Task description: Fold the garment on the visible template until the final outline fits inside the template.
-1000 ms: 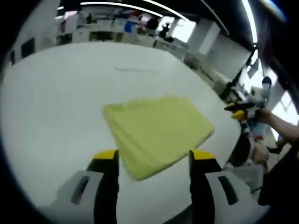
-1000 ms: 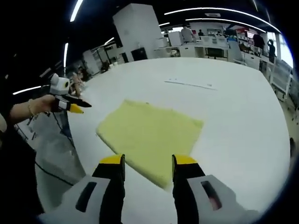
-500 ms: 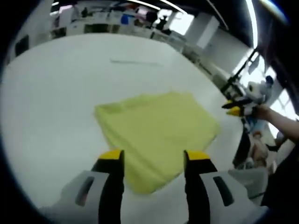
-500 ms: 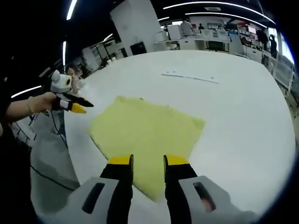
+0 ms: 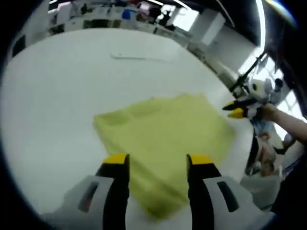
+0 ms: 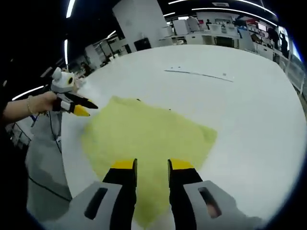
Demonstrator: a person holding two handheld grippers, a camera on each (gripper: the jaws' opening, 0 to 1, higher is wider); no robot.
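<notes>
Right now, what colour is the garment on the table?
Pale yellow, plain with no pattern. The garment shows best in the right gripper view.

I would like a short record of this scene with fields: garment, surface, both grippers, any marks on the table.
garment: yellow cloth, folded flat, roughly rectangular
surface: white table
left hand-held gripper: jaws apart above the cloth's near part, holding nothing
right hand-held gripper: jaws a little apart over the cloth, holding nothing
marks: a thin line on the table beyond the cloth
template outline: cannot tell
</notes>
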